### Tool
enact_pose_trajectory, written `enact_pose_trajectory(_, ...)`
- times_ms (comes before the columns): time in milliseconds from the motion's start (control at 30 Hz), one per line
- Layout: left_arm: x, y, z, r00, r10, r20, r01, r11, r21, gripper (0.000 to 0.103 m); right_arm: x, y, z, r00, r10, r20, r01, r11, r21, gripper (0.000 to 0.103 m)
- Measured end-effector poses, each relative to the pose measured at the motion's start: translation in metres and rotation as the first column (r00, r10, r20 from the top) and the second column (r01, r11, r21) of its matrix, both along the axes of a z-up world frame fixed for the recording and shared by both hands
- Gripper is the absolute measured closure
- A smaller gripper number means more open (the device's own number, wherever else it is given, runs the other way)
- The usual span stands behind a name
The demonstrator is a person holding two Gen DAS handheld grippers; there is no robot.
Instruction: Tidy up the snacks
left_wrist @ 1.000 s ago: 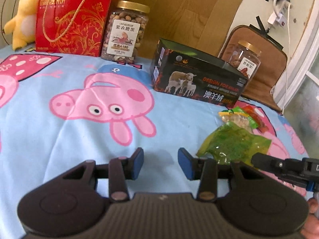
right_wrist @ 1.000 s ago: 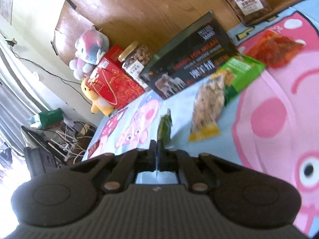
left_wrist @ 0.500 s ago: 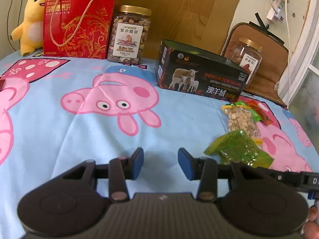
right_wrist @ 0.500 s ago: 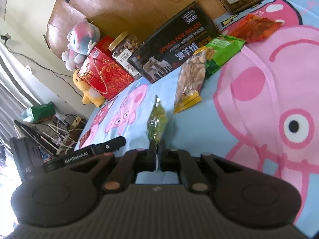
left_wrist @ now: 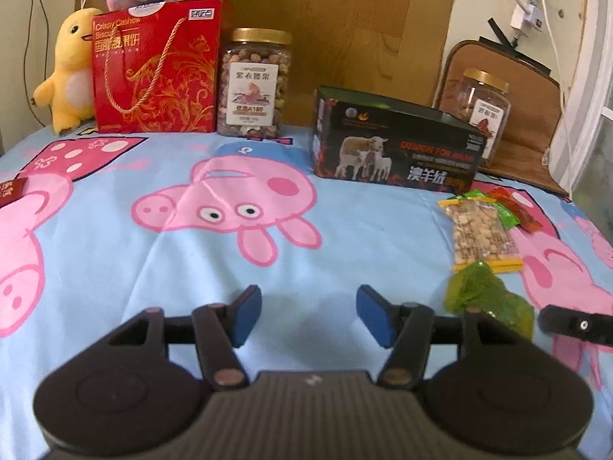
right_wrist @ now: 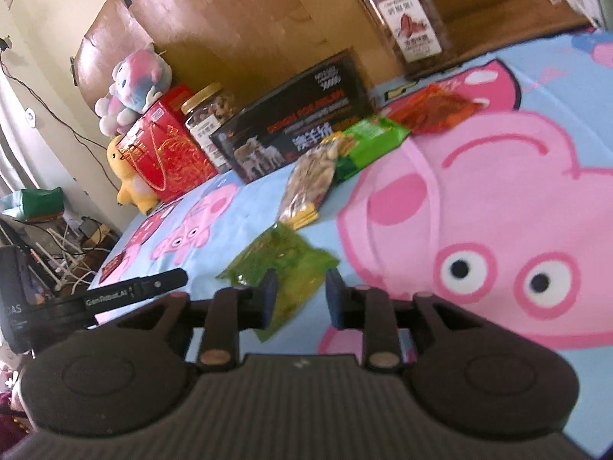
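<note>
Snack packets [right_wrist: 279, 264], four, jars [left_wrist: 254, 84], two

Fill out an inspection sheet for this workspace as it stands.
Surface: cartoon-pig sheet, blue and pink, lightly wrinkled.
Job's things: green pack flat before the right claw; nut pack, green packet and red packet in a row beyond it.
Clutter: black box, two nut jars, red gift box, yellow plush, pink plush.
Grippers: left claw open, empty; right claw open, nothing held.
Cables: white plug and cord on wall.
Surroundings: wooden board behind.
</note>
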State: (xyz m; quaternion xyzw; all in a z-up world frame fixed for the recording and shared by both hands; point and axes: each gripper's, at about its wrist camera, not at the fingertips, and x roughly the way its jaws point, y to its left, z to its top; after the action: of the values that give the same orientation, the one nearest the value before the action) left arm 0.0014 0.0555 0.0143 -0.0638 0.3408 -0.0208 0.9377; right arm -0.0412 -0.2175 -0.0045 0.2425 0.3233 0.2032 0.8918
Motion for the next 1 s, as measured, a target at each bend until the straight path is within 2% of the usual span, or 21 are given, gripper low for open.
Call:
enact_pose_trajectory(133, 0.001, -0.001, 0.0, 1.0, -0.011, 0.003, 0.011, 1.0, 0.023, 0.046, 0.003, 0.003, -0.001, 1.0, 0.008, 0.018, -0.007, 1.0, -0.014, 0.068)
enact_pose_trajectory(200, 0.001, -0.002, -0.001, 1.0, -0.021, 0.01, 0.021, 0.999, 0.026, 0.041, 0.005, 0.003, -0.001, 1.0, 0.005, 0.024, -0.004, 1.0, -0.009, 0.067)
enact_pose_trajectory(267, 0.002, -0.005, -0.003, 0.999, -0.038, 0.013, 0.038, 0.999, 0.029, 0.031, 0.008, 0.001, -0.003, 1.0, -0.002, 0.025, 0.001, 1.0, 0.008, 0.066)
enact_pose_trajectory(467, 0.002, -0.02, -0.008, 0.997, -0.081, 0.011, 0.079, 0.992, 0.097, 0.015, 0.009, -0.005, -0.007, 1.0, 0.002, 0.031, -0.003, 0.999, 0.046, 0.066)
enact_pose_trajectory(633, 0.003, -0.019, -0.009, 0.995, -0.104, 0.011, 0.102, 0.991, 0.086, 0.011, 0.012, -0.008, -0.009, 1.0, 0.008, 0.026, -0.01, 0.997, 0.075, 0.066)
enact_pose_trajectory(1000, 0.003, -0.017, -0.007, 0.993, -0.114, -0.004, 0.114, 0.99, 0.077, 0.011, 0.015, -0.009, -0.01, 1.0, 0.017, 0.018, -0.019, 0.996, 0.092, 0.066)
